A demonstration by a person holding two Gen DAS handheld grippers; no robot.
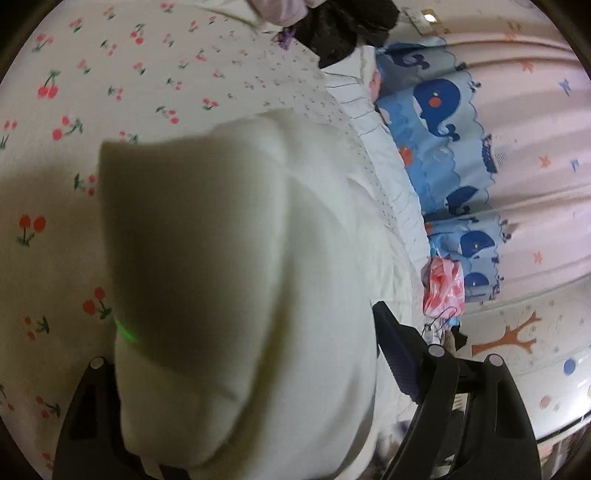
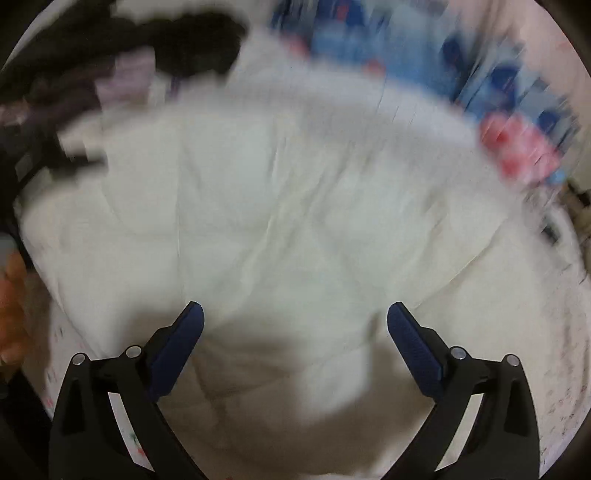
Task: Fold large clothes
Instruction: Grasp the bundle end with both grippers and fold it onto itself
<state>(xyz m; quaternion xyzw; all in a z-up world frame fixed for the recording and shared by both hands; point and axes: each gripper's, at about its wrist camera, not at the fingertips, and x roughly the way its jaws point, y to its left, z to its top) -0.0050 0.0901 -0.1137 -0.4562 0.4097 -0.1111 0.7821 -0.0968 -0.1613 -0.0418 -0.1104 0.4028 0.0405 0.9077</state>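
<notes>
Left wrist view: the left gripper (image 1: pixel 243 369) is clamped on a thick fold of the white garment (image 1: pixel 229 258), which bulges between its fingers and hides one pad. Below lies the cherry-print bedsheet (image 1: pixel 74 110); dark clothes (image 1: pixel 343 33) are heaped at the bed's far edge, beside a whale-print curtain (image 1: pixel 443 110).

Right wrist view, blurred: the right gripper (image 2: pixel 295 343) hangs released, jaws wide with nothing between them, over the white garment (image 2: pixel 295 184) spread across the bed. To fold cleanly, I judge it should pinch the matching edge near the bed's near side, so both hands lift together and the fabric stays taut.
</notes>
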